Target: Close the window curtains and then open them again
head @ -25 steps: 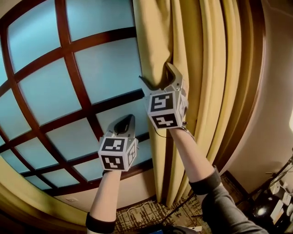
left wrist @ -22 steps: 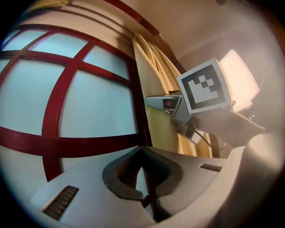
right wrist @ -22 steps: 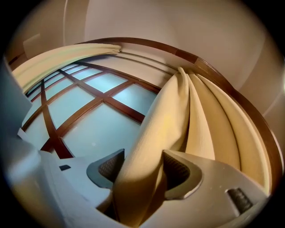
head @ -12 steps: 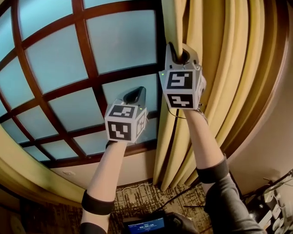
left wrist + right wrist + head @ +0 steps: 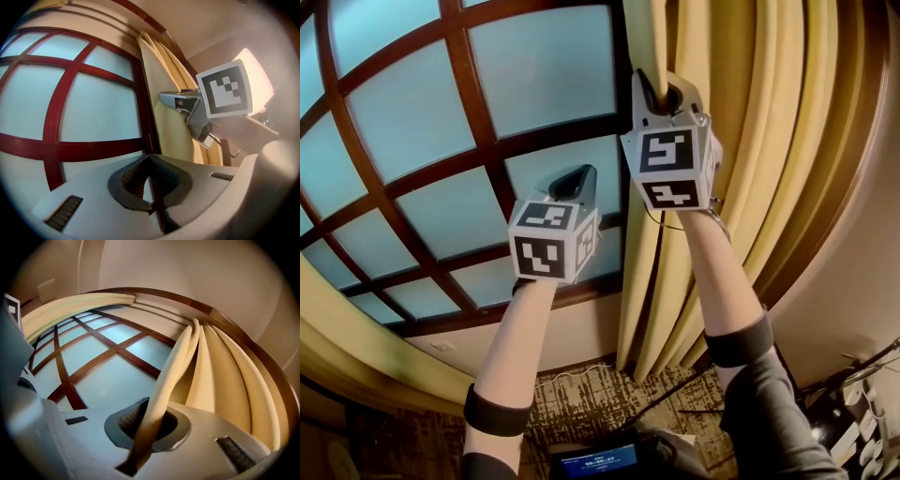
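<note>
The yellow right curtain hangs gathered in folds at the right of the window with dark red bars. My right gripper is raised to the curtain's leading edge. Its jaws have just been closing and now pinch that fold. In the left gripper view the right gripper sits against the same curtain. My left gripper is shut and empty, lower and to the left, in front of the glass. The left curtain is drawn back at the lower left.
The dark wooden window frame runs behind the right curtain. Below are a patterned carpet with cables, a device with a lit screen and gear on stands at the lower right. A plain wall is at the right.
The right gripper's jaws stood open around the curtain's edge one second ago and are now shut on it. The left gripper has stayed shut in front of the window.
</note>
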### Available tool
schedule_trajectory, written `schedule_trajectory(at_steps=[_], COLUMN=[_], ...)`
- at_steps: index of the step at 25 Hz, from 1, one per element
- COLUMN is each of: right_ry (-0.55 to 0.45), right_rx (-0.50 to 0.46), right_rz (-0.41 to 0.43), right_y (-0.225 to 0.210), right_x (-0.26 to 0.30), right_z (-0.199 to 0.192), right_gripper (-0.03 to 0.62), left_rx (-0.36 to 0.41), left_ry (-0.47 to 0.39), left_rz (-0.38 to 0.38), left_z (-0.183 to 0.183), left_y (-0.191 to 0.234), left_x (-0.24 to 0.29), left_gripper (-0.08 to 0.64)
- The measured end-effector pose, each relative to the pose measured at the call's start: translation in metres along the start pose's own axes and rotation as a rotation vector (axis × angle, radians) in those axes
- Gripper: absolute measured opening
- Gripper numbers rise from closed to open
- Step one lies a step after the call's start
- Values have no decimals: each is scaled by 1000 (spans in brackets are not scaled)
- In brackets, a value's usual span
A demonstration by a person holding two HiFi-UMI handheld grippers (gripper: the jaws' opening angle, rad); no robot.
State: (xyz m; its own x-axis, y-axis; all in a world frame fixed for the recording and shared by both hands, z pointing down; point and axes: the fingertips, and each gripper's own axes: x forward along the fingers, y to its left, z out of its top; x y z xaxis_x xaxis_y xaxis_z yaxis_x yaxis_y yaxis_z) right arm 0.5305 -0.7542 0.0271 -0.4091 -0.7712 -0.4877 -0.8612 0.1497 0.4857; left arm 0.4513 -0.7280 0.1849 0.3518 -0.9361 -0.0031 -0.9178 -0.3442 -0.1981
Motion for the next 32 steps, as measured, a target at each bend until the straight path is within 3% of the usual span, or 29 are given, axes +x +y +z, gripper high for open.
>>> schedule_trajectory(at_steps=[13,32], right_ry=[-99,-265], right_rx=[-82,-260], right_rz=[167,326], right_y=[102,238], right_x=[26,49], right_z=[64,202], right_gripper=[31,29], left_rx=[-76,-121], left_ry=[30,24], left_rz=[138,310], left_z=[-21,-33], left_y=[83,192], left_x=[-71,-190], left_gripper=[-11,-11])
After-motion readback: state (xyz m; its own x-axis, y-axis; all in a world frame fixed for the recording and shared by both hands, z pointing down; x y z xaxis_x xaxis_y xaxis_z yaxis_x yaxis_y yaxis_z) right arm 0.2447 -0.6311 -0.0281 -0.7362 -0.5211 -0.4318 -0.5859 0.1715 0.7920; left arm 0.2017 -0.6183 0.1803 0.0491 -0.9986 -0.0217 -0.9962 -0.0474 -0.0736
